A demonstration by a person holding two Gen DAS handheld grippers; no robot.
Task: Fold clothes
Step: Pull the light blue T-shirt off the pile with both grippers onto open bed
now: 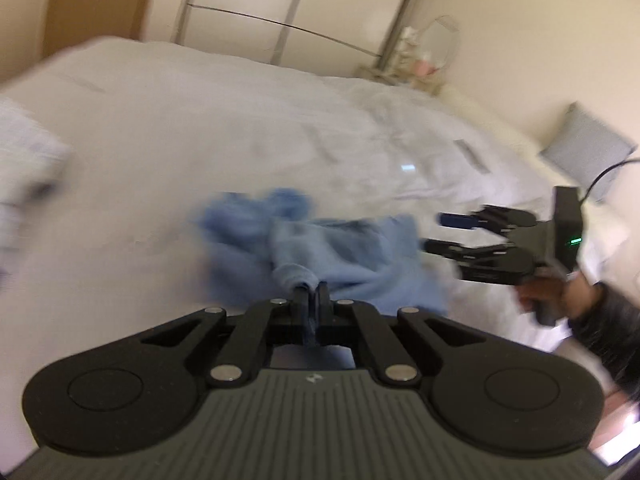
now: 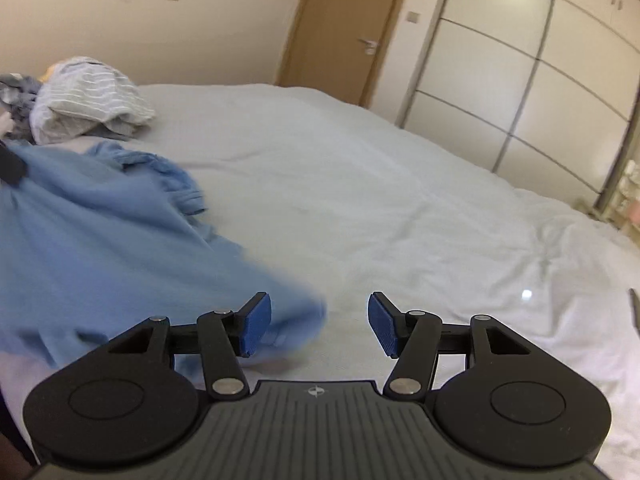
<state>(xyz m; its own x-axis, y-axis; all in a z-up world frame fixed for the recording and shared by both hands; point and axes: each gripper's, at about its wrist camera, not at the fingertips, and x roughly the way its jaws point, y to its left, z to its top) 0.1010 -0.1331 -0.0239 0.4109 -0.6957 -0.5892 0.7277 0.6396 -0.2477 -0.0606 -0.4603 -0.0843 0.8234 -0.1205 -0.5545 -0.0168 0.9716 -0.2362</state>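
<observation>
Home bedroom, white-sheeted bed (image 2: 360,184), sliding wardrobe (image 2: 520,80), wooden door (image 2: 344,28), perhaps a nightstand (image 1: 404,76)

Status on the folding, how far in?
Early. Nothing looks folded: the blue garment lies crumpled on the bed. In hand: left tongs are shut on a bunch of it; right tongs are open beside its edge. Left: spread, fold, then the striped pile.

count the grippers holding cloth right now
1. The left gripper is shut on the blue garment; the right gripper is open beside it, holding nothing.
</observation>
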